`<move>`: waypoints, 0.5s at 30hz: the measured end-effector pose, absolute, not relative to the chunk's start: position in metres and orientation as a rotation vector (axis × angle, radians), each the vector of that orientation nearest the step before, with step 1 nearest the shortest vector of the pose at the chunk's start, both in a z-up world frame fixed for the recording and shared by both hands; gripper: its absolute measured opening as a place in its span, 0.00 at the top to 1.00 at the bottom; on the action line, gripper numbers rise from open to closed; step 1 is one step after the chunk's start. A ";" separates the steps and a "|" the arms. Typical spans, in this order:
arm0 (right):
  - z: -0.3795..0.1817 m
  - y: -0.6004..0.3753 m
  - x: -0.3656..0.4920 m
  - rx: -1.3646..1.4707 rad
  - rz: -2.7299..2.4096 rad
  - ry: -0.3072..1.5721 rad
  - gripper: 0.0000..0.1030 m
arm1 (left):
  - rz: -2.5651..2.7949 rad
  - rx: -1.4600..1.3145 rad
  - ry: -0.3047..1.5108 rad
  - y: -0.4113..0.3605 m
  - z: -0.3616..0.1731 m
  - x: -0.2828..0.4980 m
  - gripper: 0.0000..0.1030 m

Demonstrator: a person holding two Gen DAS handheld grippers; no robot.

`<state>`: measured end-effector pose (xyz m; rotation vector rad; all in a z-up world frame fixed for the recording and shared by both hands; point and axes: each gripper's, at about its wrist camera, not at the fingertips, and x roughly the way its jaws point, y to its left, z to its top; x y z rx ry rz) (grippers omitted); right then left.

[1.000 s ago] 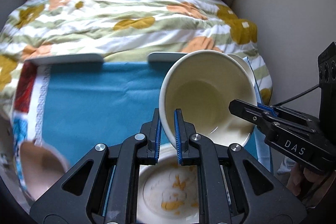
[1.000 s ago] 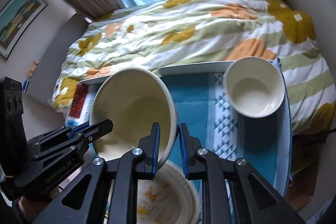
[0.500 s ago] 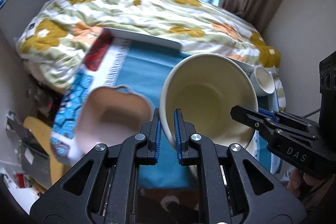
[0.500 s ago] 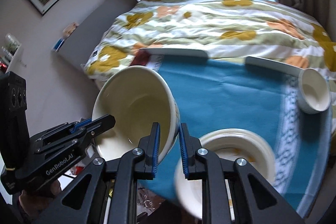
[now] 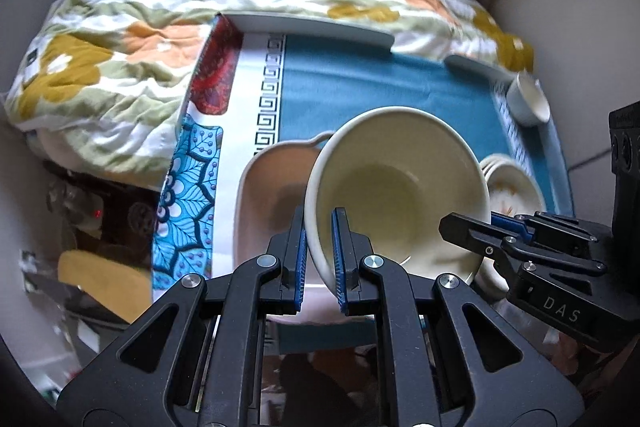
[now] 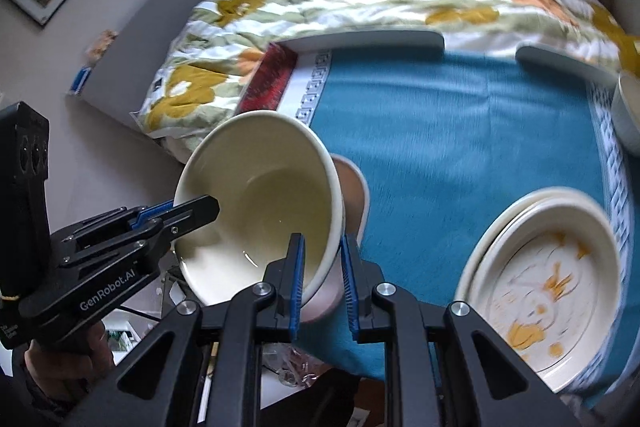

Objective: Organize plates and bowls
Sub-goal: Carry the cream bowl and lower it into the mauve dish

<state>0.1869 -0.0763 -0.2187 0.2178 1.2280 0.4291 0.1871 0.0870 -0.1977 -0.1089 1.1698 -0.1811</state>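
Clamped on opposite rim walls by left gripper (image 5: 320,255) and right gripper (image 6: 323,271), fingers narrow: cream bowl (image 5: 396,187), glossy, deep, round, tilted, raised above pink handled dish (image 5: 272,195). Beyond, on teal woven cloth (image 6: 460,131) covering surface: stacked cream plates (image 6: 552,267) with orange motif, small white cup (image 5: 528,103). Farthest: quilted floral bedspread (image 5: 132,39).

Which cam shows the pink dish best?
Left wrist: the pink dish shows its rim, handle and much of its inside beside the cream bowl. Right wrist shows only a sliver of the pink dish behind the bowl.
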 end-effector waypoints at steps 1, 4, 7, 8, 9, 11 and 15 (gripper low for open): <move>-0.223 -0.073 0.186 0.220 0.415 1.238 0.84 | -0.198 -0.100 1.184 0.091 -0.204 0.190 0.90; -0.235 -0.063 0.185 0.235 0.379 1.263 0.84 | -0.232 -0.089 1.213 0.100 -0.219 0.197 0.90; -0.245 -0.057 0.184 0.245 0.355 1.288 0.84 | -0.251 -0.070 1.235 0.103 -0.231 0.201 0.90; -0.247 -0.055 0.184 0.242 0.348 1.293 0.84 | -0.258 -0.061 1.241 0.104 -0.234 0.202 0.90; -0.248 -0.053 0.183 0.240 0.343 1.297 0.84 | -0.262 -0.057 1.244 0.104 -0.236 0.202 0.90; -0.253 -0.050 0.183 0.236 0.330 1.308 0.84 | -0.270 -0.051 1.257 0.106 -0.244 0.203 0.90; -0.259 -0.049 0.185 0.237 0.312 1.323 0.84 | -0.279 -0.049 1.273 0.107 -0.252 0.206 0.90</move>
